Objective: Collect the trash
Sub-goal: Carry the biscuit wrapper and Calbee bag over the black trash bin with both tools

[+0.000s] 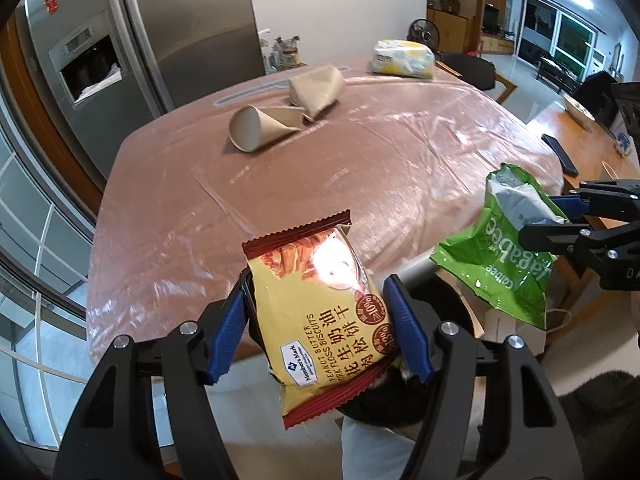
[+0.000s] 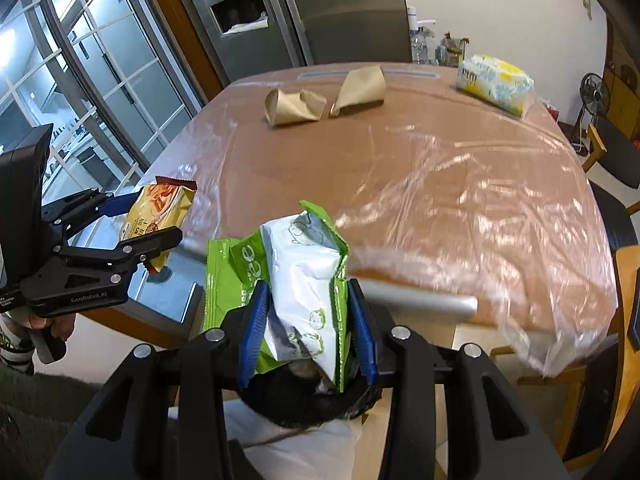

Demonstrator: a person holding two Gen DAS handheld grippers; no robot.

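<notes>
My left gripper [image 1: 316,308] is shut on a yellow and red biscuit wrapper [image 1: 316,300], held off the table's near edge above a black-lined bin [image 1: 384,408]. It also shows in the right wrist view [image 2: 160,208]. My right gripper [image 2: 306,312] is shut on a torn green snack bag [image 2: 308,276], held over the same bin [image 2: 304,400]. The green bag also shows at the right of the left wrist view [image 1: 500,256]. Two crumpled brown paper cups [image 1: 264,126] [image 1: 316,90] lie at the far side of the table [image 1: 240,208].
The brown table [image 2: 420,168] is covered in clear plastic sheet. A tissue pack [image 2: 496,82] sits at its far right corner. A steel fridge [image 2: 320,8] and bottles stand behind. Chairs [image 2: 616,152] are to the right, windows to the left.
</notes>
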